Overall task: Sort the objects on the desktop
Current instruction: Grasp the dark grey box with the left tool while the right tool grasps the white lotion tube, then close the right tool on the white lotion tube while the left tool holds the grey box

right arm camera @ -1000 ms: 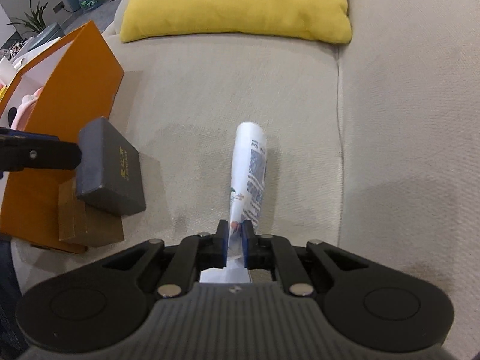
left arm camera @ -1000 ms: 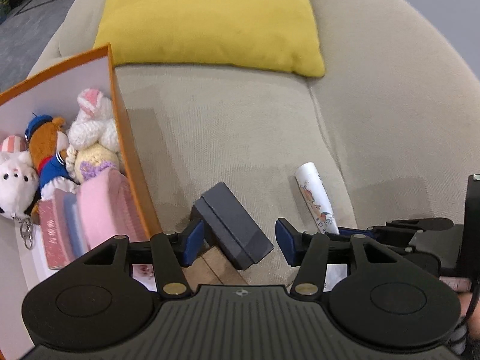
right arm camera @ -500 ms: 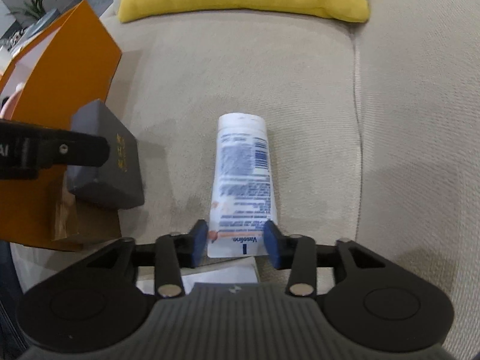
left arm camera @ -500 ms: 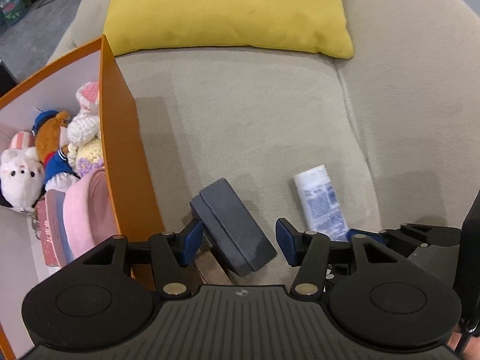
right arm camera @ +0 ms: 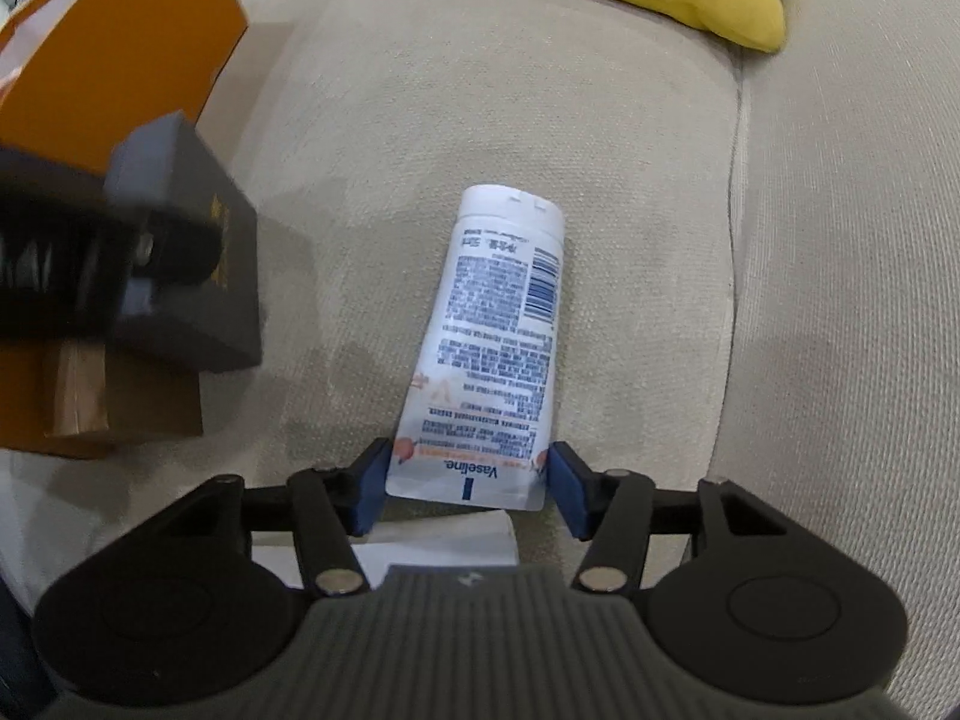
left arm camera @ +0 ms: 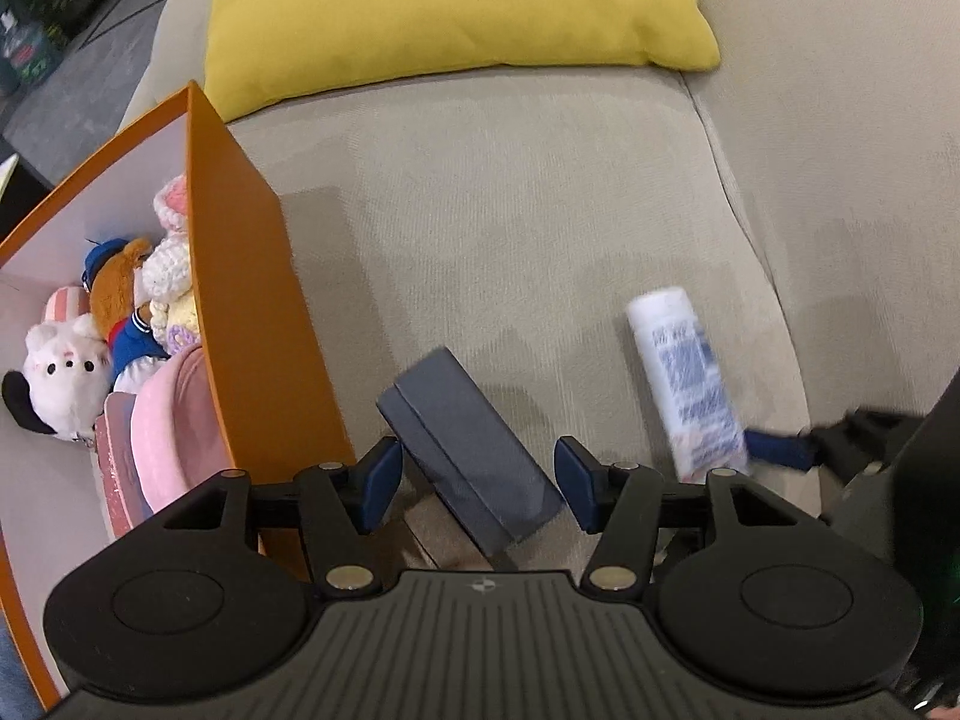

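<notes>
A dark grey box (left arm camera: 474, 450) leans on a brown carton (right arm camera: 120, 414) beside the orange bin (left arm camera: 252, 300). My left gripper (left arm camera: 477, 486) points down over it. Its jaws are opening, with the box between the pads and a gap on each side. A white Vaseline tube (right arm camera: 492, 336) lies flat on the beige sofa seat (right arm camera: 420, 120), cap end away from me. My right gripper (right arm camera: 471, 486) straddles the tube's crimped end. Its jaws are opening, and the pads stand just off the tube's edges. The tube (left arm camera: 690, 384) also shows in the left wrist view.
The orange bin holds plush toys (left arm camera: 60, 360) and a pink item (left arm camera: 174, 426). A yellow cushion (left arm camera: 450, 12) lies at the back of the seat. A seam (right arm camera: 735, 240) divides the sofa cushions. A white sheet (right arm camera: 438, 540) lies under the right gripper.
The right jaws have spread from a pinch on the tube's end, and the tube now lies flat. Both grippers have tipped further down, the left closing in over the grey box.
</notes>
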`<move>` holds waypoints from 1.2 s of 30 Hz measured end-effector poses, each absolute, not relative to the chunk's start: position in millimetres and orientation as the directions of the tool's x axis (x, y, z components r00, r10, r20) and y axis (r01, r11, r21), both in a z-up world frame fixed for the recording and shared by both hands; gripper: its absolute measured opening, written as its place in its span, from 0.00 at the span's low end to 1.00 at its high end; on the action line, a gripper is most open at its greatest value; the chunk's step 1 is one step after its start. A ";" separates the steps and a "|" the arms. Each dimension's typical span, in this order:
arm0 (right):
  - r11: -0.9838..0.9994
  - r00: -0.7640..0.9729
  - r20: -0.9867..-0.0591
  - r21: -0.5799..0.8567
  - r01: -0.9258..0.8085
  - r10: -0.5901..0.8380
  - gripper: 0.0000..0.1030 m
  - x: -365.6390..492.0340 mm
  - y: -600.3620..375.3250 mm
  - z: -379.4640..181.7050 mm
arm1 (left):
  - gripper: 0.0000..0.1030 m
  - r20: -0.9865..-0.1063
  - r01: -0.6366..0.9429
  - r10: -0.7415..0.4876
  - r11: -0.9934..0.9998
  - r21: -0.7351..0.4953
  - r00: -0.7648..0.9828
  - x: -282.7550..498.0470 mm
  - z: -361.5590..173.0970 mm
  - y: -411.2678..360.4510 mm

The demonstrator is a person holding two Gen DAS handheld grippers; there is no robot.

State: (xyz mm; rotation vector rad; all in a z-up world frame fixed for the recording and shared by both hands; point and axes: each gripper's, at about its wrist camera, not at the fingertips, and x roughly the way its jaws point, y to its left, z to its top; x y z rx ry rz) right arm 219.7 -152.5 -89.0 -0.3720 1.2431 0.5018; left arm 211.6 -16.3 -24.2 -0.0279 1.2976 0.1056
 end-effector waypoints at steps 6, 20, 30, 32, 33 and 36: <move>0.869 0.345 -0.914 0.015 -0.495 0.212 0.55 213.1 -169.1 -66.6 | 0.49 -0.953 -0.070 0.004 0.997 -0.018 0.304 207.9 -23.3 -18.9; 0.894 0.324 -0.849 0.318 -0.314 0.416 0.55 221.6 -207.1 -54.2 | 0.38 -0.931 -0.032 -0.083 0.994 -0.100 0.354 205.1 -36.0 -7.0; 0.890 0.323 -0.892 0.163 -0.426 0.318 0.56 216.8 -183.0 -56.2 | 0.37 -0.901 -0.013 -0.177 0.980 -0.198 0.395 197.9 -39.2 -5.1; 0.879 0.333 -0.901 0.099 -0.467 0.279 0.56 217.8 -173.1 -57.8 | 0.37 -0.895 -0.013 -0.181 0.979 -0.204 0.407 195.8 -37.3 -1.0; 0.870 0.332 -0.905 0.076 -0.488 0.266 0.56 218.7 -168.6 -59.2 | 0.37 -0.891 -0.011 -0.183 0.978 -0.206 0.415 195.6 -36.3 1.5; 0.836 0.338 -0.911 0.012 -0.548 0.235 0.56 219.8 -159.4 -61.7 | 0.37 -0.879 -0.008 -0.201 0.974 -0.226 0.433 192.3 -32.0 9.5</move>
